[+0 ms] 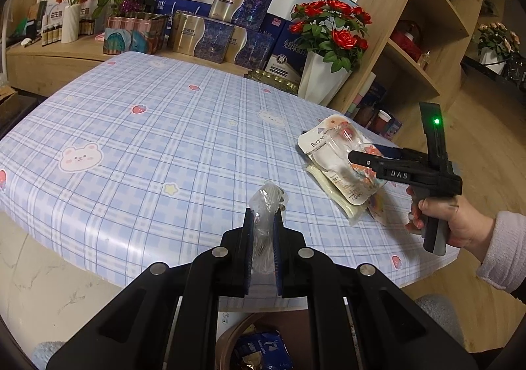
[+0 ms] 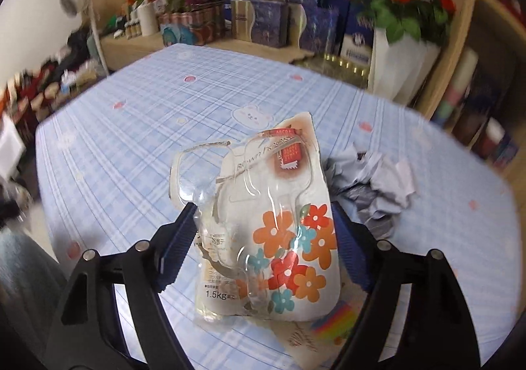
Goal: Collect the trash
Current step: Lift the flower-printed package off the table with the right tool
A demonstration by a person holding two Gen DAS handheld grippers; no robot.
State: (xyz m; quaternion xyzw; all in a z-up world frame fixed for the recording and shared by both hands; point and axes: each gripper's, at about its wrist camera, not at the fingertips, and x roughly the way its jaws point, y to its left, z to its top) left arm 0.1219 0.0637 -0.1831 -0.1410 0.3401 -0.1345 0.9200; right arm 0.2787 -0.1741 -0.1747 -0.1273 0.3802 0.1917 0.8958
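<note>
In the left wrist view my left gripper (image 1: 263,212) is shut on a crumpled clear plastic wrapper (image 1: 266,202), held over the near edge of the checked table (image 1: 164,127). At the right, a hand holds my right gripper (image 1: 361,156) around a flowered blister package (image 1: 332,153). The right wrist view shows that package (image 2: 279,232), white with orange and red flowers, between the pads of my right gripper (image 2: 263,209), both touching its sides. A rainbow-striped card (image 2: 332,327) lies under it. Crumpled grey-blue paper (image 2: 371,186) lies just right of it.
A round bin (image 1: 236,334) with a blue wrapper inside stands under the table's near edge. A white vase of red roses (image 1: 322,77) and stacked gift boxes (image 1: 210,38) line the far side. A wooden shelf (image 1: 411,41) rises at the right.
</note>
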